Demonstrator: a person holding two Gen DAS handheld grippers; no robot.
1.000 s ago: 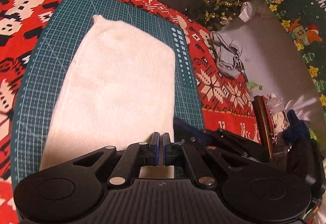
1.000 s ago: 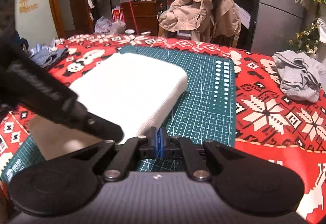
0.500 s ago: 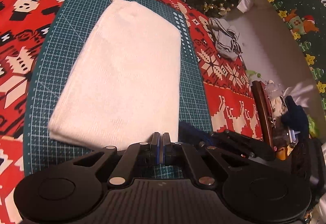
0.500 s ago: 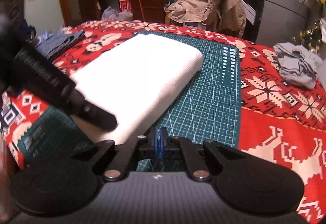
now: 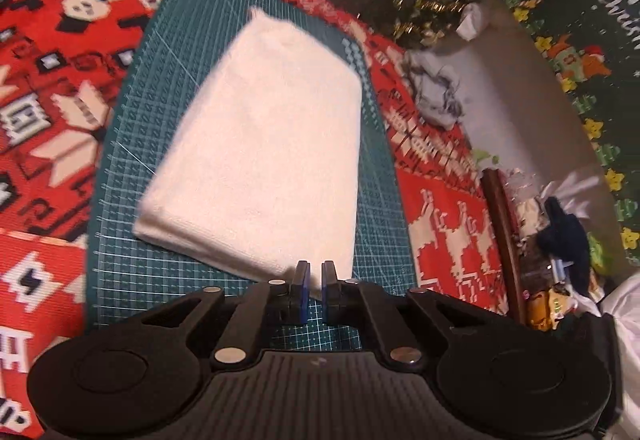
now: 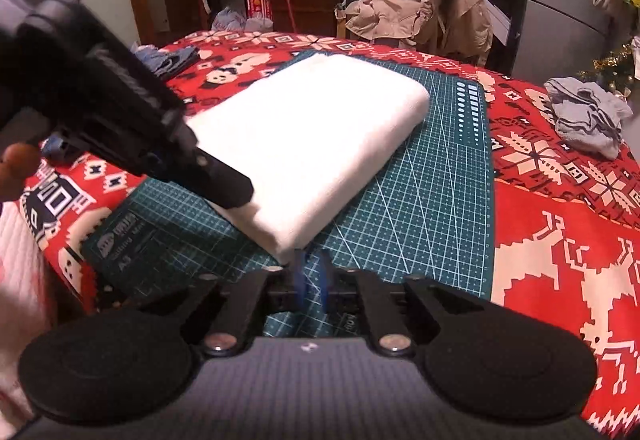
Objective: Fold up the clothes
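Cloth (image 5: 260, 160) lies folded just ahead of us, long axis running away; our left gripper (image 5: 314, 280) and right gripper (image 6: 310, 276) have just parted narrowly, holding nothing.

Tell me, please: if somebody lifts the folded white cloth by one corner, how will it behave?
The white cloth is soft folded fabric, so it would probably droop and unfold. It looks light. On the smooth green cutting mat, a push would likely slide or bunch it.

Soft ribbed white cloth (image 5: 264, 160) lies on a matt gridded mat (image 5: 132, 272)
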